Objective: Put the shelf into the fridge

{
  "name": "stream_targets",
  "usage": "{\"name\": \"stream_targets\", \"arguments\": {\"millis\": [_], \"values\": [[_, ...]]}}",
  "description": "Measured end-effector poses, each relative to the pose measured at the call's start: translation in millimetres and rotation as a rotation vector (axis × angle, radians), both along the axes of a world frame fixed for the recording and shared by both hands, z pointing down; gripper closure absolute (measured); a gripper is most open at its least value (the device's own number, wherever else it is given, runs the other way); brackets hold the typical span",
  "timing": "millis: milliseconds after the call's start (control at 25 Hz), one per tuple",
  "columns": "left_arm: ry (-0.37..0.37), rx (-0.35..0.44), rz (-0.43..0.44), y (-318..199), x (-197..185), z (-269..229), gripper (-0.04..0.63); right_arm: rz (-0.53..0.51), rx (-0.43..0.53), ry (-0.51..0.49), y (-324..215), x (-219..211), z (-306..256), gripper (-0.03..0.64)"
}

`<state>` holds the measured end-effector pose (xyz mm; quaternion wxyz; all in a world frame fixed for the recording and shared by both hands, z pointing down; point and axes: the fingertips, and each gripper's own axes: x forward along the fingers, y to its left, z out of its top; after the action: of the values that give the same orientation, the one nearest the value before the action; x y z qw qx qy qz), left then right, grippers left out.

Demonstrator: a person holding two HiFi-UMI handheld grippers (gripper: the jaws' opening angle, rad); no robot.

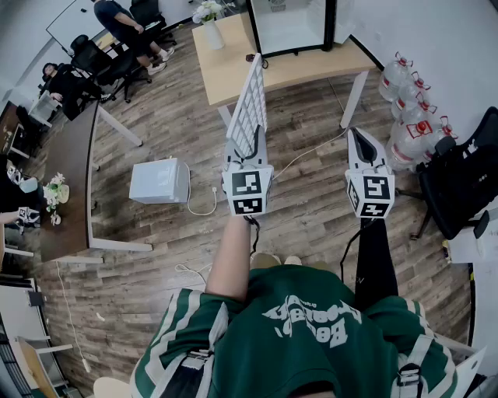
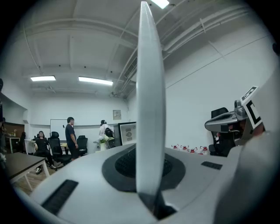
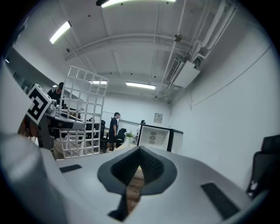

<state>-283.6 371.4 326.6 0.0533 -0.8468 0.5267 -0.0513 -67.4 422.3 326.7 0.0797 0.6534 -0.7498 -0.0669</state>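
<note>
A white wire shelf (image 1: 250,105) stands upright on its edge, clamped in my left gripper (image 1: 247,151) at its lower end. In the left gripper view the shelf (image 2: 151,100) shows edge-on as a tall white blade rising from between the jaws. The right gripper view shows its grid (image 3: 83,113) at the left. The fridge (image 1: 292,27), black-framed with a white inside, stands open on a wooden table (image 1: 226,70) ahead, also seen as the fridge (image 3: 154,138) and the fridge (image 2: 127,133). My right gripper (image 1: 364,140) hovers level to the right of the shelf, shut and holding nothing.
A white box (image 1: 159,180) sits on the wooden floor at the left with a cable beside it. Several water bottles (image 1: 412,116) line the right wall by a black chair (image 1: 463,179). A vase of flowers (image 1: 208,15) stands on the fridge's table. People sit at the back left.
</note>
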Motion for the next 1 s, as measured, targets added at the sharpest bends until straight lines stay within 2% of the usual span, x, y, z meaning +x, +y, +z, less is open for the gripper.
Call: {"name": "stream_targets", "arguments": {"millis": [600, 1000], "values": [[-0.004, 0.002, 0.013, 9, 10, -3, 0.571, 0.027, 0.018, -0.051, 14, 18, 0, 0.612], [0.012, 0.021, 0.039, -36, 23, -2, 0.571, 0.059, 0.016, -0.027, -24, 31, 5, 0.612]]}}
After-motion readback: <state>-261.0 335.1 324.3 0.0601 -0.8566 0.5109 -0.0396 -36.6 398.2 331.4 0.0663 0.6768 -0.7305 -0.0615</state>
